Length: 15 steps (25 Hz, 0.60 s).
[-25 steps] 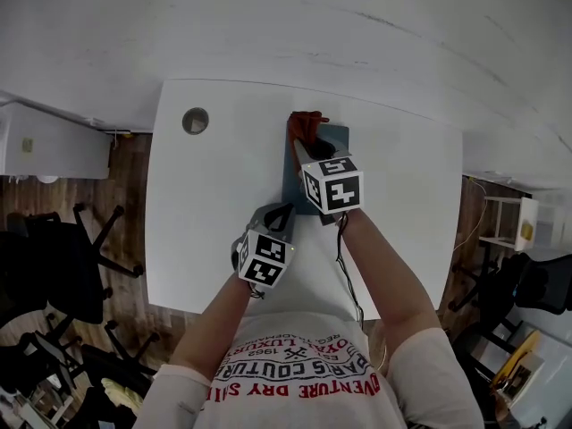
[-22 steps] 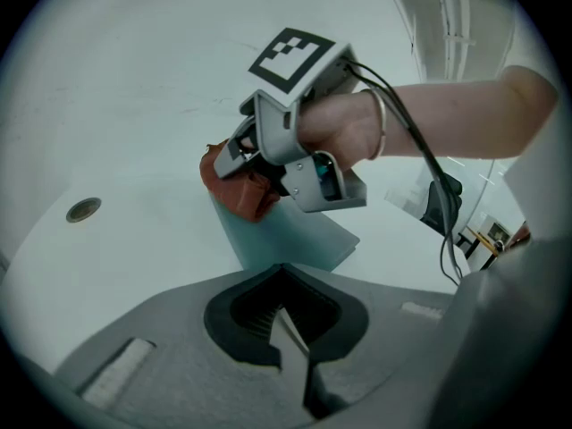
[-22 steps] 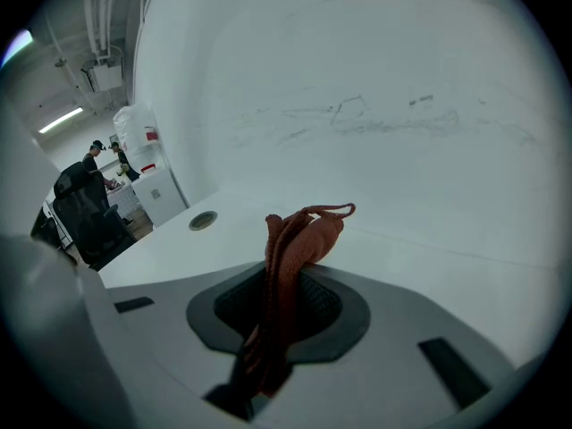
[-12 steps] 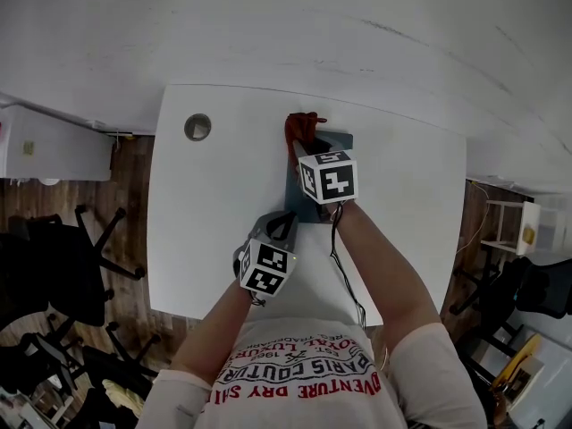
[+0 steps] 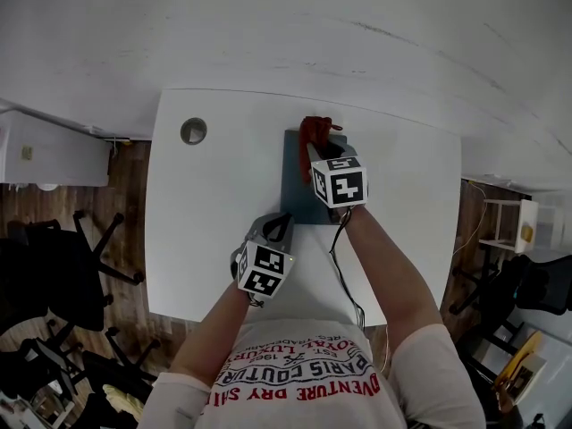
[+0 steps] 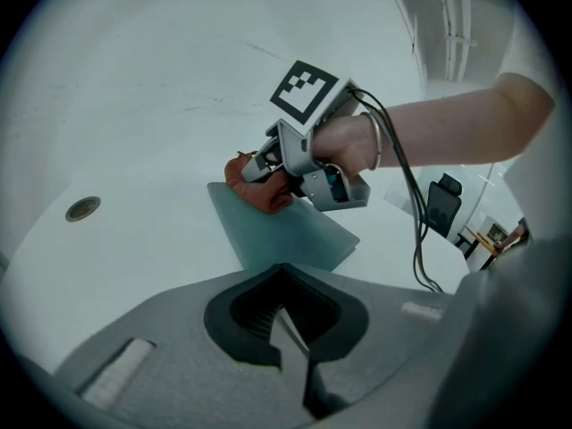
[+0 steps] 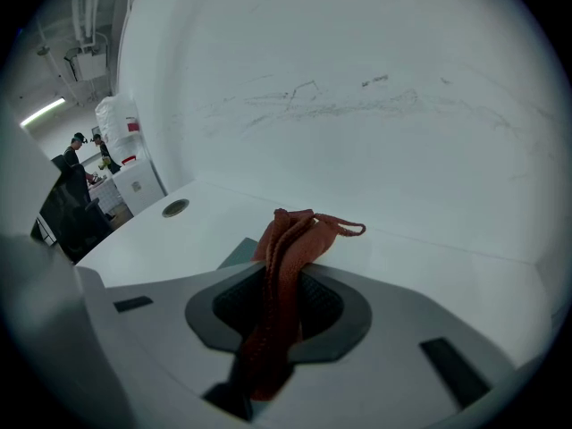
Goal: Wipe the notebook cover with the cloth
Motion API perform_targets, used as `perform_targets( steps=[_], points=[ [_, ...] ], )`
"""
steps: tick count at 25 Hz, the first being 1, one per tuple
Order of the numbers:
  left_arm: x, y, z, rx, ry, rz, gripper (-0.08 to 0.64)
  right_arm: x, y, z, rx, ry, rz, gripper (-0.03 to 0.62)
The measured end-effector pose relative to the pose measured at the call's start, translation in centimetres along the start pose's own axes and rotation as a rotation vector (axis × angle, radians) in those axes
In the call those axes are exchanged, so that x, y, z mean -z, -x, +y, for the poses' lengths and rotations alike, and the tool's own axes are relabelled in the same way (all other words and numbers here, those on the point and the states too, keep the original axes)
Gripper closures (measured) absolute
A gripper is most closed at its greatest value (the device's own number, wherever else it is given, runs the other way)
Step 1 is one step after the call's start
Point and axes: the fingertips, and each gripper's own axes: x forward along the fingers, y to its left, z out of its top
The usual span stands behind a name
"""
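Right gripper view shows the jaws of the right gripper point(image 7: 277, 329) clamped on the red cloth point(image 7: 286, 239), with a bunched fold sticking out ahead of them. In the head view the cloth sits at the far edge of the dark notebook point(image 5: 299, 186), which lies flat near the far edge of the counter point(image 5: 206, 239), roughly midway along it. The left gripper point(image 5: 275, 226) is just beside the notebook's near-left corner, jaws together on nothing and apparently not pressing the book.

Nothing seems to pin the notebook, so a stroke pulled toward the near edge could drag the whole book over the smooth counter instead of rubbing it. The cloth is a narrow bunch, so each pass would likely clean only a thin strip. Pressed too low, the hard jaw tips might scrape the cover.
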Motion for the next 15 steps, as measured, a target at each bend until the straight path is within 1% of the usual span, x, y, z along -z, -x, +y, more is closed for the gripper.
perform_targets(
  steps=[4, 11, 15],
  points=[
    [0.1, 0.0, 0.0, -0.003, -0.007, 0.003, 0.551, 0.8, 1.1, -2.2, 0.029, -0.004, 0.008, 0.503],
    [0.1, 0.1, -0.1, -0.012, -0.02, -0.004, 0.551, 2.4, 2.8, -5.9, 0.103, -0.013, 0.029, 0.506],
    [0.0, 0.0, -0.1, -0.018, -0.029, -0.008, 0.551, 3.2, 3.9, -8.1, 0.174, 0.015, 0.054, 0.507]
  ],
)
